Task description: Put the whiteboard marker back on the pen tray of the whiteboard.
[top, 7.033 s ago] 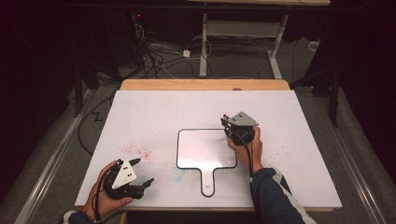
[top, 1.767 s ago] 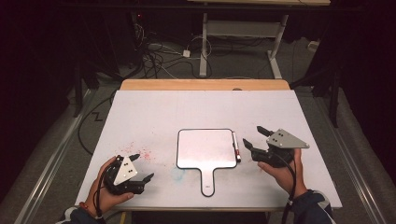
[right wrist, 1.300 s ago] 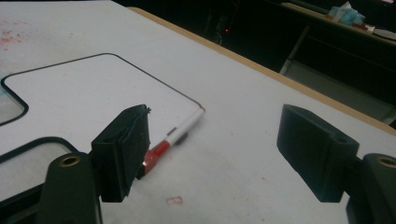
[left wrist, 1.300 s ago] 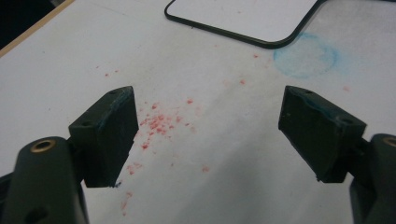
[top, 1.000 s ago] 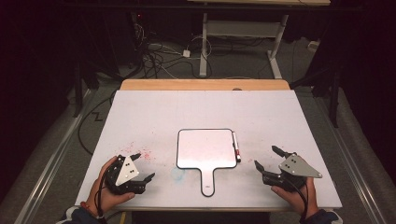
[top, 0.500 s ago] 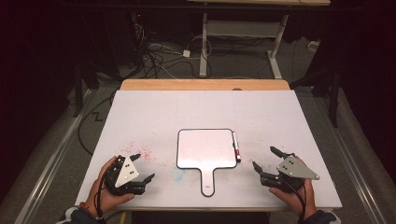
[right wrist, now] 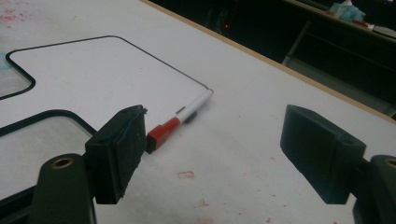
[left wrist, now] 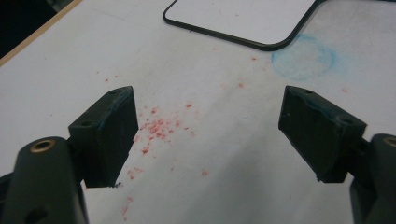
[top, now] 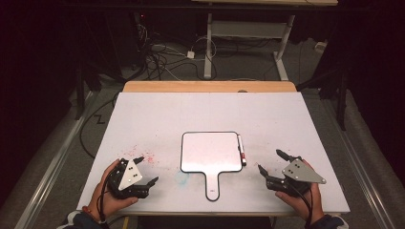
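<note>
A small white paddle-shaped whiteboard (top: 210,151) with a black rim lies in the middle of the white table (top: 167,114), handle toward me. A white marker with a red cap (top: 241,150) lies along the board's right edge; the right gripper view has the marker (right wrist: 180,116) ahead of its left jaw. My right gripper (top: 269,162) rests near the front right of the table, open and holding nothing. My left gripper (top: 145,170) rests at the front left, open and holding nothing, over red specks (left wrist: 156,128).
A faint blue smudge (left wrist: 303,58) marks the table near the board's corner (left wrist: 261,42). The table's far edge is a wooden strip (top: 210,86). Behind it stand a desk frame (top: 248,33) and loose cables (top: 162,55) on the floor.
My right gripper has left the marker beside the board and drawn back to the front right of the table. The left gripper has stayed put.
</note>
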The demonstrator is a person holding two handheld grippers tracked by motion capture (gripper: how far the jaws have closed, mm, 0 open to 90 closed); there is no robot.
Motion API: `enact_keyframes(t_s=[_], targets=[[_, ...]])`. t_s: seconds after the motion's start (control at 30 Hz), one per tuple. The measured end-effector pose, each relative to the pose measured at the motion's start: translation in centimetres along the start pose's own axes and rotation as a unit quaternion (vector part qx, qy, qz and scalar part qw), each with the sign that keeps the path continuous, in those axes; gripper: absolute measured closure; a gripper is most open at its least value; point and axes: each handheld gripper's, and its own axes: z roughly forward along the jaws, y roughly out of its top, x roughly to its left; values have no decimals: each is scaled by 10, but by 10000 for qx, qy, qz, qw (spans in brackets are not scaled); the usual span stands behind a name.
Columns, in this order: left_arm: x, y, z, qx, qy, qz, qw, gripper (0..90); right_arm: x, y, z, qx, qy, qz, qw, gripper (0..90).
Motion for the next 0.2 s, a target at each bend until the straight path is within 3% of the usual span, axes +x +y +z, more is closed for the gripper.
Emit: enact_keyframes(t_s=[0.2], targets=[[1, 2, 2, 4, -11, -10, 10000, 189, 0, -1, -1, -9, -12, -14, 10000, 228]])
